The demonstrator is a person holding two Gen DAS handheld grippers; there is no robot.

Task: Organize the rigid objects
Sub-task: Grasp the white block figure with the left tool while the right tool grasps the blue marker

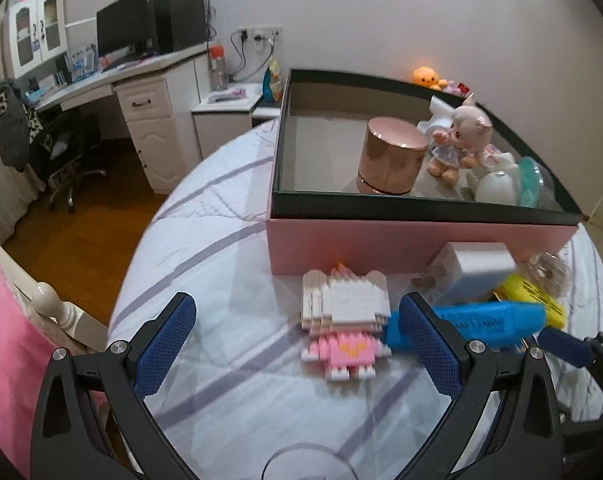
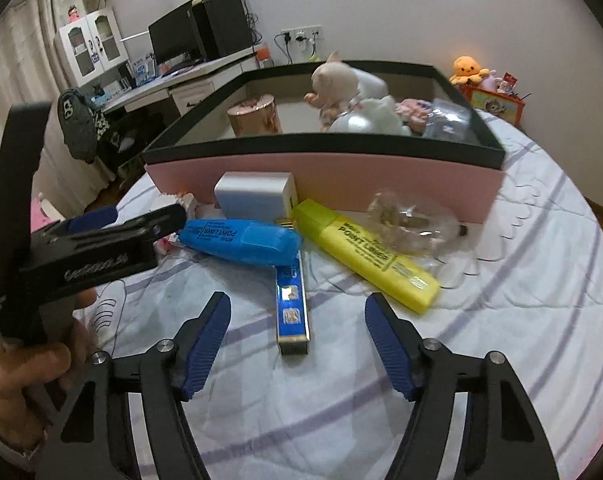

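While both tools hang empty above the bed (image 2: 501, 320), its white sheet crossed by pale purple stripes, nothing is being carried. The left hand-held gripper (image 1: 297, 344) is spread wide, its blue pads either side of the pink-and-white brick-built cat figure (image 1: 343, 320), which lies flat near the front wall of the large pink box with a black rim (image 1: 381, 240). The right hand-held gripper (image 2: 297, 344) is likewise released, pointed at the slim blue metallic bar (image 2: 292, 312) lying lengthwise toward it.

Beyond that bar the blue highlighter pen (image 2: 241, 240) rests across its far end, the yellow highlighter pen (image 2: 365, 256) lies to the right, a white plug-in charger block (image 2: 255, 196) stands against the box, and a clear crinkled plastic packet (image 2: 413, 220) sits further right. Inside the box already are a rose-gold cylindrical tin (image 1: 391, 156) and a pink pig doll (image 1: 459, 140).

The risks, I'd say: the brick figure could shed pieces if squeezed hard or caught by one corner; lifting the bar may drag the blue pen off it; and the two tools are close enough to knock together, the left one showing at the near left of the right view.
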